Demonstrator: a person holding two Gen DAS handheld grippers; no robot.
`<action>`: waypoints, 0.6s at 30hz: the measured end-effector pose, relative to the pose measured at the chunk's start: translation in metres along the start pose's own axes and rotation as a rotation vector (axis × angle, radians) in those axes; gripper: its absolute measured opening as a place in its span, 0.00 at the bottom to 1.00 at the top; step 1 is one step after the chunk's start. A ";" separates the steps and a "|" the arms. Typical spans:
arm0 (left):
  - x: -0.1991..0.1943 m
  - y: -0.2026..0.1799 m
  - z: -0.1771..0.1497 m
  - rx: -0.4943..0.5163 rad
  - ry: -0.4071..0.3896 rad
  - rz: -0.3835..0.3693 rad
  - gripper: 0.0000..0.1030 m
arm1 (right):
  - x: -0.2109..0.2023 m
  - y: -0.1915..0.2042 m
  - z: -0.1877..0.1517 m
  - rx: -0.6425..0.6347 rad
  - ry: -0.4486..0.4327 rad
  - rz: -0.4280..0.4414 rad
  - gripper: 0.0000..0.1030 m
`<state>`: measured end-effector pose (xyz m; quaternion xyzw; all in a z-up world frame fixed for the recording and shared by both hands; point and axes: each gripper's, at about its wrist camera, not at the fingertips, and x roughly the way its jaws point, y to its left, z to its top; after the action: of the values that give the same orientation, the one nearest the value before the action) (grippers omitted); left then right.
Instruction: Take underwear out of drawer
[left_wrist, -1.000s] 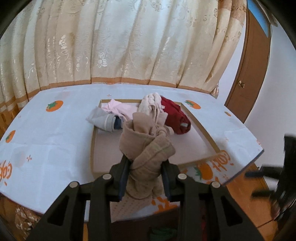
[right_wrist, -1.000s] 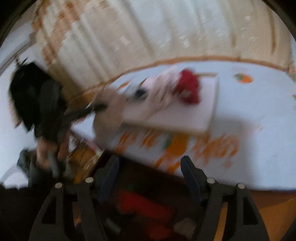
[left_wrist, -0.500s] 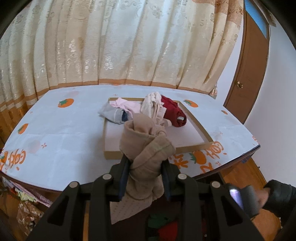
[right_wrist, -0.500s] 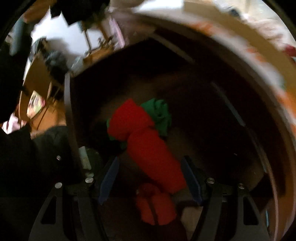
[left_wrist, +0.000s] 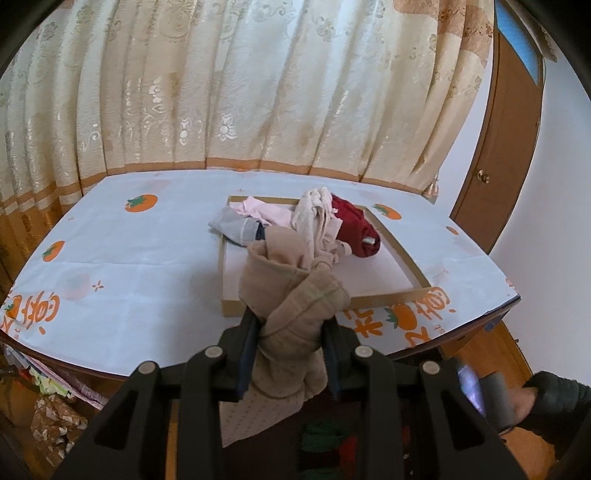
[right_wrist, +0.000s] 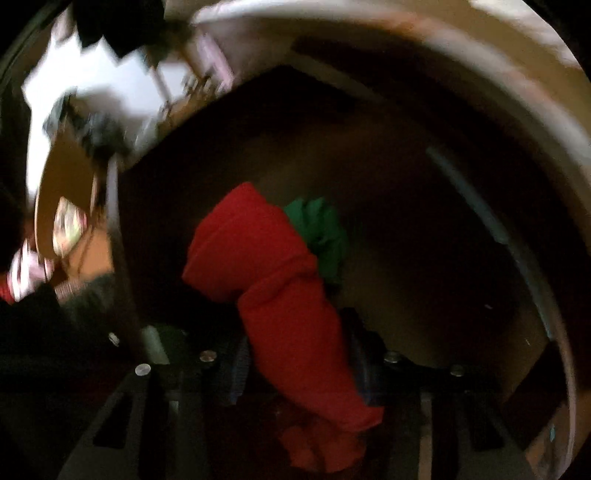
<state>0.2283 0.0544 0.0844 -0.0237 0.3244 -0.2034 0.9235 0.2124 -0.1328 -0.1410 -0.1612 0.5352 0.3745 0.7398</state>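
Observation:
In the left wrist view my left gripper (left_wrist: 291, 354) is shut on a bunched beige underwear (left_wrist: 291, 291), held in the air in front of the table edge. A flat wooden-rimmed tray (left_wrist: 388, 297) on the table holds several garments, grey, pink, cream and dark red (left_wrist: 354, 225). In the blurred right wrist view my right gripper (right_wrist: 299, 365) points down into the dark drawer (right_wrist: 495, 225). Its jaws are closing and the pads sit against a rolled red underwear (right_wrist: 258, 251). A green garment (right_wrist: 321, 236) lies just behind the red one.
The table (left_wrist: 147, 266) wears a white cloth with orange fruit prints, and a curtain hangs behind it. A brown door (left_wrist: 498, 147) stands at right. A person's hand in a dark sleeve (left_wrist: 546, 402) is low at right. Clutter lies on the floor at left.
The right gripper has swung down from facing the table into the drawer, and its jaws have narrowed onto the red underwear. The left gripper has drawn back from the tray, still holding the beige underwear.

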 end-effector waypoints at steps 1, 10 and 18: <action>0.000 0.000 0.000 -0.001 -0.002 -0.004 0.30 | -0.014 -0.005 -0.001 0.049 -0.045 0.006 0.46; 0.009 -0.005 0.011 -0.007 -0.025 -0.024 0.30 | -0.166 -0.075 -0.016 0.553 -0.591 0.240 0.46; 0.033 -0.005 0.031 -0.002 -0.048 0.015 0.30 | -0.190 -0.127 0.018 0.803 -0.665 0.115 0.46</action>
<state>0.2690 0.0342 0.0906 -0.0270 0.3023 -0.1957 0.9325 0.2893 -0.2782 0.0185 0.2924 0.3807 0.2108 0.8516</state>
